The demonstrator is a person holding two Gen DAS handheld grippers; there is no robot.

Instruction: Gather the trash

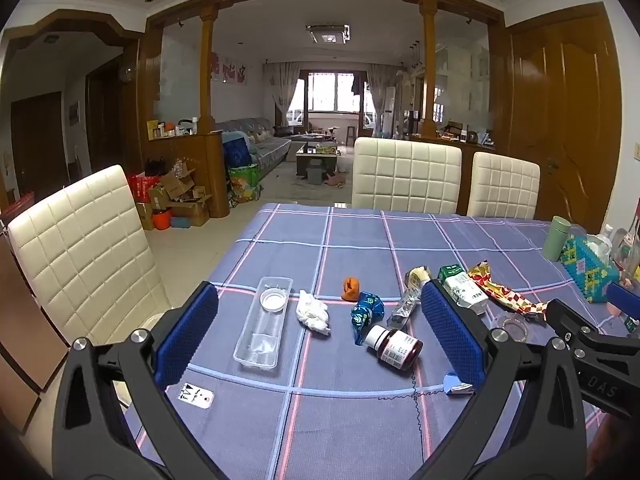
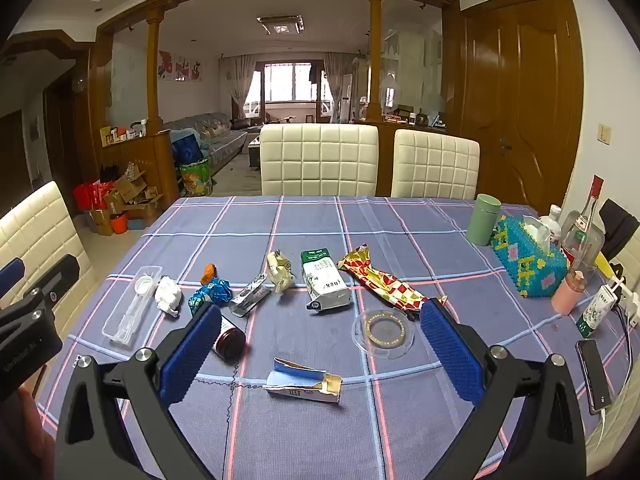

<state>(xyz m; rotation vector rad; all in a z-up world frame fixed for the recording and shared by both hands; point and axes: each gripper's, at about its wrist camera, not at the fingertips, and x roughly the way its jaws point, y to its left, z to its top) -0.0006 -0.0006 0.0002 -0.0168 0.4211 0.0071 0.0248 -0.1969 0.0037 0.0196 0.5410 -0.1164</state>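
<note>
The trash lay scattered across the middle of the surface, which was covered by a blue checked cloth. Toward the left sat a clear plastic tray with a white lid in it, and just beside its right edge a crumpled white tissue. Past the tissue were a small orange scrap and a crumpled blue wrapper, and nearer the camera a brown medicine bottle lying on its side. A flattened silver pack lay beside the blue wrapper, with a pale yellow wrapper behind it. Right of those lay a green-and-white milk carton on its side and a long red-and-gold wrapper. A clear round lid sat in front of that wrapper, and a torn blue-and-white paper box lay nearest the front edge.

The left claw hung above the surface with its blue pads spread wide, grasping nothing. The right claw was likewise released, wide apart and empty, tilted down toward the litter.

Along the right edge stood a green cup, a beaded tissue box, a glass bottle and a pink bottle, with a phone lying near the corner. White padded chairs stood on the far side.
</note>
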